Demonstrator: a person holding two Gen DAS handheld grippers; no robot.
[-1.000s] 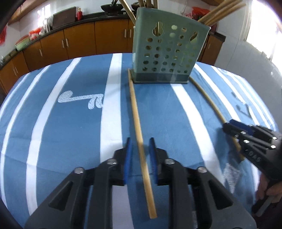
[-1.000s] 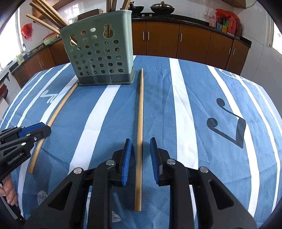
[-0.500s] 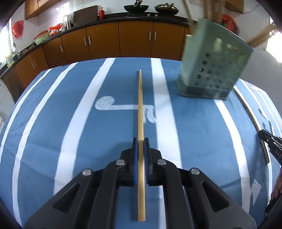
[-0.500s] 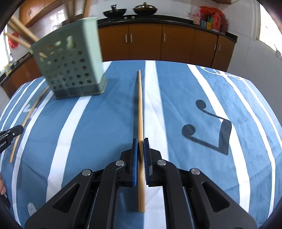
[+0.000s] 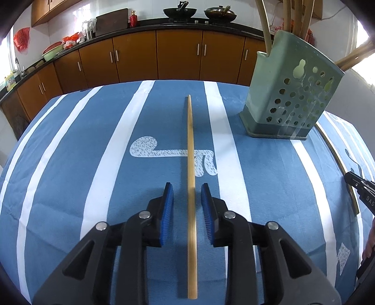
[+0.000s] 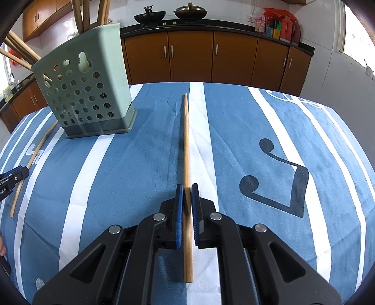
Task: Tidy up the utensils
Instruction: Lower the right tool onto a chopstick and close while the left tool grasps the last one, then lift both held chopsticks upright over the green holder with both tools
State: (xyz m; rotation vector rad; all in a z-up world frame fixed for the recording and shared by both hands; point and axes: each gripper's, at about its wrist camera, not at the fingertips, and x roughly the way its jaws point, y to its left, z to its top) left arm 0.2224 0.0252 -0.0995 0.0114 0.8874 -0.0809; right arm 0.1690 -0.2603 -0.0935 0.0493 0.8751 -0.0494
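A table is covered by a blue cloth [image 5: 70, 164] striped in white and printed with music notes, on which a green perforated utensil holder [image 6: 86, 98] stands upright and a bamboo chopstick [image 5: 191, 164] appears to lie.

Two loose chopsticks [image 5: 191, 178] [image 6: 186, 164] on one striped cloth [image 5: 70, 187]. One green holder [image 5: 288, 93], several more sticks inside, exact count unclear. Two grippers [image 5: 187, 198] [image 6: 186, 199]. Two woks [image 6: 150, 16] on the far counter. One red bottle [image 5: 133, 18].
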